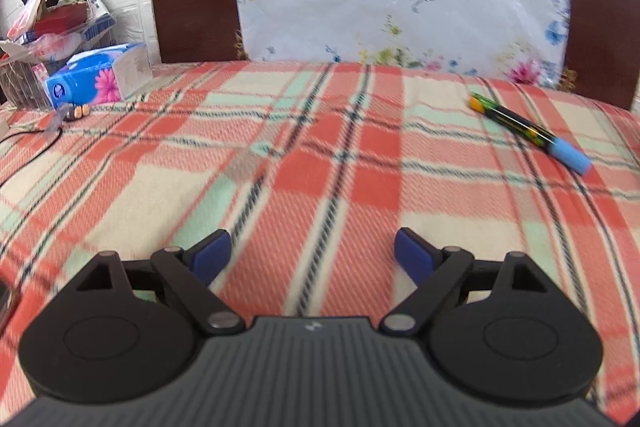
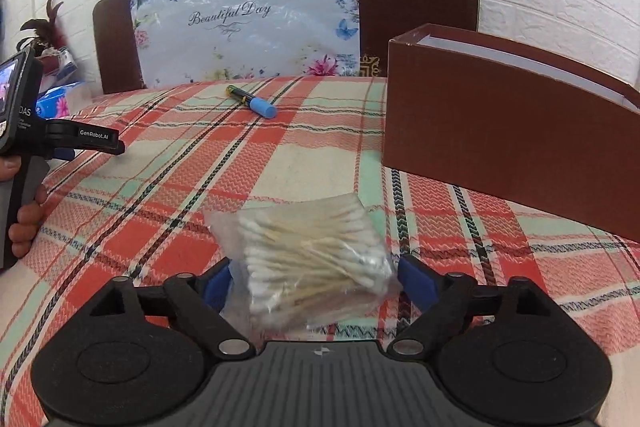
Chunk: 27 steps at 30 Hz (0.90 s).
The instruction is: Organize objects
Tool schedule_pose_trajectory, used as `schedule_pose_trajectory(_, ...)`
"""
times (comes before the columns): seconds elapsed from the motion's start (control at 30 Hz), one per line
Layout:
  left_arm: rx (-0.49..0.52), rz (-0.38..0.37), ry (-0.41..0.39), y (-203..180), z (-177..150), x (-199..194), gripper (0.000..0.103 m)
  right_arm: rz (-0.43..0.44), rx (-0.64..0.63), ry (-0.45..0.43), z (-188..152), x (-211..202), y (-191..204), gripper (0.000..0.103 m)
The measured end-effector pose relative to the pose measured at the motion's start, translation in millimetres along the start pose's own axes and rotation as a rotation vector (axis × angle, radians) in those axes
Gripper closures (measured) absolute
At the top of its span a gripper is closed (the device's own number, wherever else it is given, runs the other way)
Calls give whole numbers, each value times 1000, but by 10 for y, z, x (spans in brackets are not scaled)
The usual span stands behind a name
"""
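Cotton swabs (image 2: 316, 259), a loose bundle in a thin clear bag, lie on the plaid blanket (image 2: 160, 187) directly between my right gripper (image 2: 316, 281) fingers, with the brown box (image 2: 500, 131) standing open-topped just beyond to the right. My worry is the bag: it looks slippery and slack, so if I close on film alone the bundle could slide out or sag as I lift, and the blanket may get pinched too. The right claw is spread wide, its blue pads flanking the bag; whether they touch the plastic I cannot tell. My left gripper (image 1: 312, 255) is equally wide apart, holding nothing above bare blanket, with the marker (image 1: 532, 135) lying well ahead to its right
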<state>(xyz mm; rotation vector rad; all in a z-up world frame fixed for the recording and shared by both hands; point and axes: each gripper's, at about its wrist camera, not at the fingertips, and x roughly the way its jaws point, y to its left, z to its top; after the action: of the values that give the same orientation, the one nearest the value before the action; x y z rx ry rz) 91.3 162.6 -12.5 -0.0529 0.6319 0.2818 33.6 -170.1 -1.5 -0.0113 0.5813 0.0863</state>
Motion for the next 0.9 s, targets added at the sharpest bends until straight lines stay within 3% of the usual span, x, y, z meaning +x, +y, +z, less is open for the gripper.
schedule_pose_trajectory(0.1, 6, -20, 24, -65, -93, -156, 12, 2, -6, 0, -22, -32, -10, 15)
schedule_pose_trajectory(0.23, 24, -129, 49, -267, -211, -407, 11, 3, 2, 4, -45, -71, -61, 14)
schedule_pose_trajectory(0.37, 60, -292, 84, -569, -312, -667, 8, -7, 15, 8, -86, -130, -102, 12)
schedule_pose_trajectory(0.53, 65, -530, 192, -876, -292, -866, 8, -12, 24, -1, -146, -200, -148, 11)
schedule_pose_trajectory(0.67, 75, -663, 268, -1081, -313, -1006, 8, -13, 15, -3, -146, -206, -132, 10)
schedule_pose_trajectory(0.77, 90, -725, 300, -1210, -333, -1061, 8, -8, 14, -4, -149, -203, -136, 8)
schedule_pose_trajectory(0.9, 117, -735, 332, -1410, -352, -1006, 10, -5, 11, -6, -157, -200, -138, 7)
